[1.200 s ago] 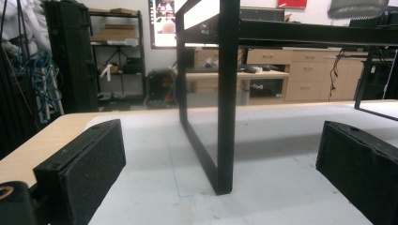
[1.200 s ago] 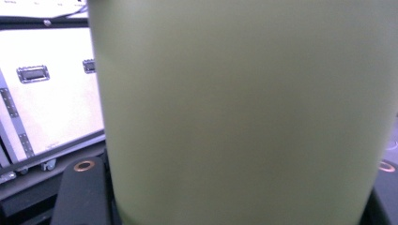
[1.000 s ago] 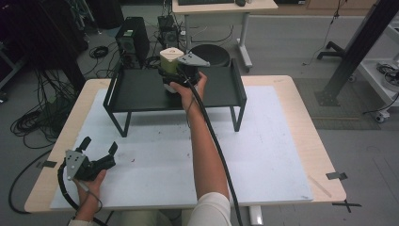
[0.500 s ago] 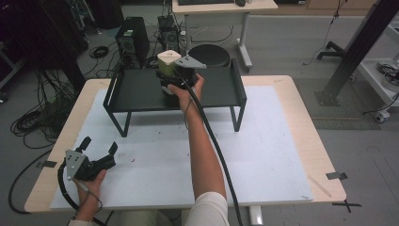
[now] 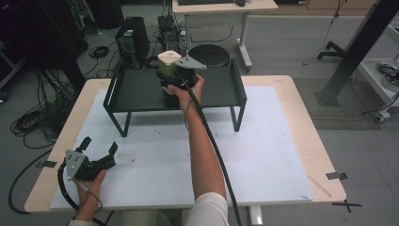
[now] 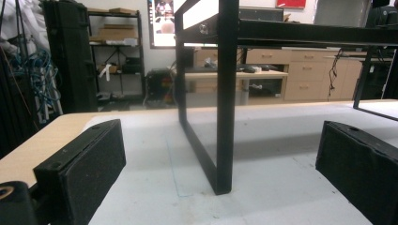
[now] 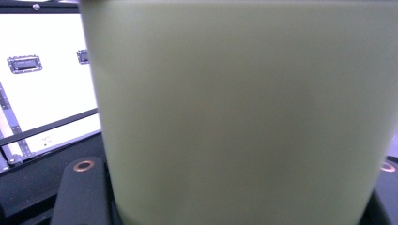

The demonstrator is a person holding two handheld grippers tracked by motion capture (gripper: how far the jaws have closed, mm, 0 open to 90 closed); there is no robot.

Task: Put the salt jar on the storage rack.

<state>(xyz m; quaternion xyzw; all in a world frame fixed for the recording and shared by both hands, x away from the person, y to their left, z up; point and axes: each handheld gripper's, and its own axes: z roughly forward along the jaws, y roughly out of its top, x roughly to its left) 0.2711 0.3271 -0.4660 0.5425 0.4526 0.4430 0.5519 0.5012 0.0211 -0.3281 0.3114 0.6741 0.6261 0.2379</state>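
Observation:
A pale yellow-green cylindrical canister (image 5: 166, 62) stands upright over the back middle of the black raised tray (image 5: 216, 89). My right gripper (image 5: 175, 77) is shut on the canister, with its grey plate on top and a hand behind it. In the right gripper view the canister (image 7: 244, 108) looms very close between the two black jaws, whose fingers (image 7: 80, 192) show at the bottom edge. Whether the canister rests on the tray I cannot tell. My left gripper (image 5: 99, 146) lies on the white mat at the front left, open, with nothing between its pads (image 6: 82, 171).
The tray stands on thin black legs (image 6: 224, 103) on a white mat (image 5: 263, 155) that covers the wooden table (image 5: 306, 122). A black cable (image 5: 211, 141) runs along the right forearm. Beyond the table are a computer tower (image 5: 131, 44), a round black stool (image 5: 209, 54) and floor cables.

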